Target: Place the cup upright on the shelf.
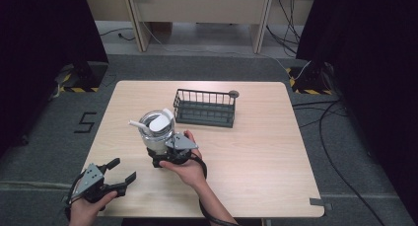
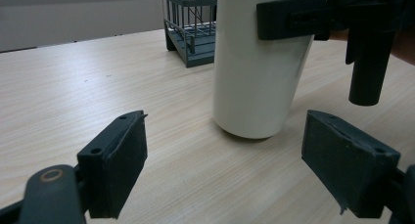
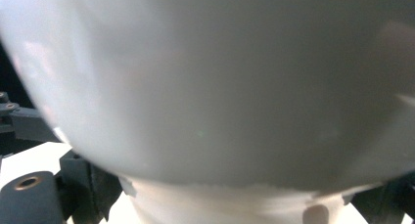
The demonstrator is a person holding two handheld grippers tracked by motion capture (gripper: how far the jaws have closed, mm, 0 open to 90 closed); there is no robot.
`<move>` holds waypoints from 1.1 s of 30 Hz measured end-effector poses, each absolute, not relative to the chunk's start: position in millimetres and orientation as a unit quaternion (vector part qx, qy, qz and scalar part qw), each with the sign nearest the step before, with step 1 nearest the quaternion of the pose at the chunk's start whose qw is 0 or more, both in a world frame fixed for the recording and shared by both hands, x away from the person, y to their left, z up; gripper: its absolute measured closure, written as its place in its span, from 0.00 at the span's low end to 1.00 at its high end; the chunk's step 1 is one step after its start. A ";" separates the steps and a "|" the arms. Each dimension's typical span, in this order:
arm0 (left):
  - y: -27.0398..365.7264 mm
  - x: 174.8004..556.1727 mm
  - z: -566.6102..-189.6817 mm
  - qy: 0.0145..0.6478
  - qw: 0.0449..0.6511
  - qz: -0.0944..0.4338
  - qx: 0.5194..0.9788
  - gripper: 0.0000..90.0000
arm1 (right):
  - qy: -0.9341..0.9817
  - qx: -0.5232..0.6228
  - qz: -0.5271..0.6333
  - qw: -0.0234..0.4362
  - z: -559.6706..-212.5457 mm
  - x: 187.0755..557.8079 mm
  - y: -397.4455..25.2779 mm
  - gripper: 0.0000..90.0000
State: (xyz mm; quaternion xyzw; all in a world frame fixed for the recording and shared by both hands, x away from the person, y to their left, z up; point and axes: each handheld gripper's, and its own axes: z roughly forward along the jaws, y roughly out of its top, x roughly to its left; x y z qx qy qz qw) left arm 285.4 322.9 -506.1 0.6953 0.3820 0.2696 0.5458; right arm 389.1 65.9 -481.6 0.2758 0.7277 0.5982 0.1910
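Right gripper point(image 1: 165, 149) jaws clamped on the white cup point(image 2: 257, 72), one jaw each side, cup upright on the worktop point(image 1: 256, 152) just in front of the wire basket point(image 1: 204, 107). Left gripper point(image 2: 225, 168) jaws wide apart, empty, cup just ahead of them.

Grey carpet floor point(image 1: 207, 68), black curtains point(image 1: 44, 28), wooden desk legs point(image 1: 135, 23)

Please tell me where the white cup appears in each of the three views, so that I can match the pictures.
High view: the white cup stands left of the table's centre, gripped by the right gripper.
Left gripper view: it rises at upper centre, beyond the open jaws.
Right gripper view: its wall is blurred and very close.
Shared landmark: the dark wire basket, behind the cup in the left gripper view.
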 end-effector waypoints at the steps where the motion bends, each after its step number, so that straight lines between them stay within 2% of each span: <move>1: 322.9 285.3 -505.9 0.382 0.546 0.270 0.695 0.18 | 0.725 0.278 0.600 0.194 -478.5 389.6 63.8 0.12; 10: 324.3 287.2 -505.2 0.370 0.546 0.283 0.696 0.18 | 0.716 0.286 0.603 0.207 -467.2 392.9 53.7 0.12; 33: 322.9 286.1 -506.1 0.383 0.547 0.270 0.693 0.19 | 0.684 0.319 0.613 0.235 -445.4 407.5 21.9 0.12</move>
